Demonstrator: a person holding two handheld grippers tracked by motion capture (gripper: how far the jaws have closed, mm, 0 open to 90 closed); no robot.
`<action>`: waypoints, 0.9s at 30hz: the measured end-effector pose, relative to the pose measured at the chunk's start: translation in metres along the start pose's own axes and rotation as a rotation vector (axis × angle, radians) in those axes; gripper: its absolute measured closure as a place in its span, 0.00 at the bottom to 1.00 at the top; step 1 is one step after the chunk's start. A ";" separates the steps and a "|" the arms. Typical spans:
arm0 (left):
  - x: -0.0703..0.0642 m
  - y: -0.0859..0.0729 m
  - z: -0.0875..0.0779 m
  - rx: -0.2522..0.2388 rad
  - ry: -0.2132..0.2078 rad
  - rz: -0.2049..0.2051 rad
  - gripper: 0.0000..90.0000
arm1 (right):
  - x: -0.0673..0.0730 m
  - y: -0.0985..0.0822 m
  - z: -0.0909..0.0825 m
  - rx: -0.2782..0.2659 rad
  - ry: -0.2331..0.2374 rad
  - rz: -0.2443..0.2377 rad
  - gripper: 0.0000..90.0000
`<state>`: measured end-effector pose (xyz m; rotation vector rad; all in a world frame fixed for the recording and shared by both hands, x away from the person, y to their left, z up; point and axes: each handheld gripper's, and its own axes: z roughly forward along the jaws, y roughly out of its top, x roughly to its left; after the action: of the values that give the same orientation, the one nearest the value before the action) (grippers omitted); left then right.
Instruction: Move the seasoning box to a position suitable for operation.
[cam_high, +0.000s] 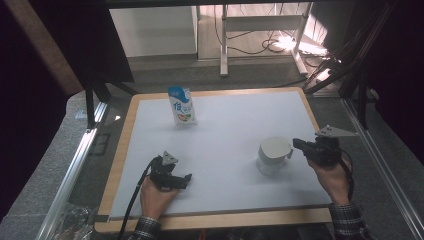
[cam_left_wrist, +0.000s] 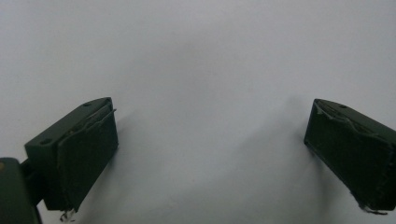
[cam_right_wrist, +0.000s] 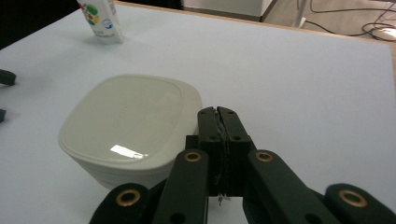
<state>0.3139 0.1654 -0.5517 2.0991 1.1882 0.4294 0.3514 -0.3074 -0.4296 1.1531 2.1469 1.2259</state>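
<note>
A white lidded plastic container (cam_high: 272, 155) stands on the white table top (cam_high: 235, 120), right of centre. My right gripper (cam_high: 296, 144) comes in from the right with its jaws pressed together, shut on the rim of the container's lid (cam_right_wrist: 126, 116). In the right gripper view the right gripper (cam_right_wrist: 218, 114) has its tips meeting that rim. A blue and white carton (cam_high: 182, 106) stands upright at the back left, and its lower part appears as the carton (cam_right_wrist: 102, 21). My left gripper (cam_high: 186, 179) lies low near the front left, open. In the left gripper view the left gripper (cam_left_wrist: 210, 149) has nothing between its jaws.
The board has a wooden border (cam_high: 120, 150) all round. Metal frame rails (cam_high: 75, 165) run along both sides of the table. Beyond the far edge are table legs and cables (cam_high: 260, 45) on the floor. Bare white surface lies between the carton and the container.
</note>
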 end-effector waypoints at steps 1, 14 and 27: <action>0.000 0.000 0.000 0.000 0.000 0.000 0.03 | 0.000 0.001 0.001 0.002 0.004 -0.001 0.99; 0.000 0.000 0.000 -0.001 -0.002 0.000 0.03 | 0.006 0.012 0.010 0.016 0.041 -0.020 0.99; 0.000 0.000 0.000 0.003 -0.001 0.004 0.03 | -0.005 -0.009 -0.005 0.021 -0.037 0.001 0.88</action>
<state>0.3139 0.1658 -0.5517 2.1038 1.1853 0.4288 0.3471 -0.3164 -0.4346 1.1762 2.1368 1.1764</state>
